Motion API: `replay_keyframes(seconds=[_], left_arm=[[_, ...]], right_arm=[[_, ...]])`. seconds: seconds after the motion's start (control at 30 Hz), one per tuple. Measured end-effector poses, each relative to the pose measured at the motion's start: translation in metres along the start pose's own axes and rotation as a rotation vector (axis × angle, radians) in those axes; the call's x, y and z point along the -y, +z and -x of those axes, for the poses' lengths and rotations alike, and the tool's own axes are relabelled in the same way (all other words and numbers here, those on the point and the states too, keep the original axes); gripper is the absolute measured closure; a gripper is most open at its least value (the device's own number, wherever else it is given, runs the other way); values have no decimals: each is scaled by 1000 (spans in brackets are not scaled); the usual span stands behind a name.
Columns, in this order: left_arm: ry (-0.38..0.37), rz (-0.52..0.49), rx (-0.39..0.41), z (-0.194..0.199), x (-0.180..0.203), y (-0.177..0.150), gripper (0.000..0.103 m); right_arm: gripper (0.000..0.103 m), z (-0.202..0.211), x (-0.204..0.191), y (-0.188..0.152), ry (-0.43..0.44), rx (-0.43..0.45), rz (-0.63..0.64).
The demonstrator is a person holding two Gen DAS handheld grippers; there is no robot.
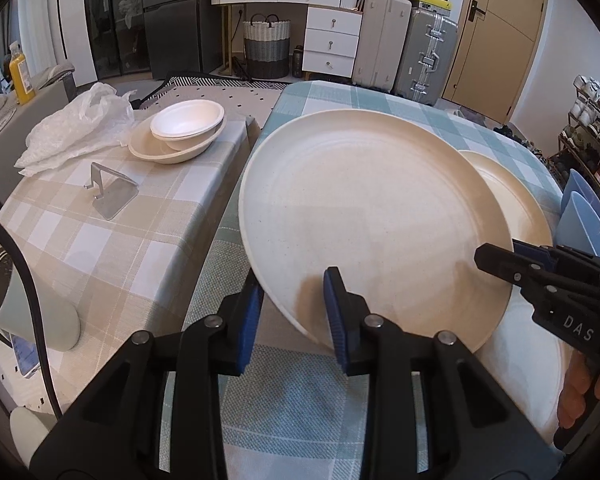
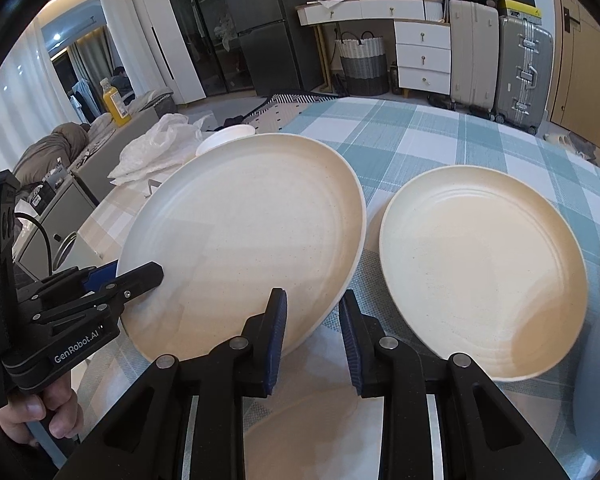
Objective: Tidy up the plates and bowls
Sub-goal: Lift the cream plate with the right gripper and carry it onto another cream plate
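Observation:
A large cream plate is tilted above the teal checked table, lifted at its near edge. My left gripper and my right gripper both straddle its rim with the jaws apart; I cannot tell whether either clamps it. The plate also shows in the right wrist view. A second cream plate lies flat to its right. A third plate lies under the right gripper. A white bowl sits in a cream bowl on the beige side table.
The beige checked table carries a white plastic bag, a metal stand and a pale green cup lying on its side. Blue bowls stand at the right edge. Suitcases, drawers and a basket stand behind.

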State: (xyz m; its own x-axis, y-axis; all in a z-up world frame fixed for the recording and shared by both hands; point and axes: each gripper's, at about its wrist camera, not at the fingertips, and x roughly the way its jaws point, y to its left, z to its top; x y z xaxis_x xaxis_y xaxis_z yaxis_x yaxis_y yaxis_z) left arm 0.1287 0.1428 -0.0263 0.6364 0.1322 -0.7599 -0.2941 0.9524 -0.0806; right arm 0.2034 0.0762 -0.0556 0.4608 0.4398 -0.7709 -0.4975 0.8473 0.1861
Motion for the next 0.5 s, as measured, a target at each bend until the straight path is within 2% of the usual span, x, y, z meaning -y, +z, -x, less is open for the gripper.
replay_keyframes(seconds=[0.5], left_arm=[[-19,-50,69,65,51,-22,75]], right_arm=[[75,71,6,-31,-19,90,-11]])
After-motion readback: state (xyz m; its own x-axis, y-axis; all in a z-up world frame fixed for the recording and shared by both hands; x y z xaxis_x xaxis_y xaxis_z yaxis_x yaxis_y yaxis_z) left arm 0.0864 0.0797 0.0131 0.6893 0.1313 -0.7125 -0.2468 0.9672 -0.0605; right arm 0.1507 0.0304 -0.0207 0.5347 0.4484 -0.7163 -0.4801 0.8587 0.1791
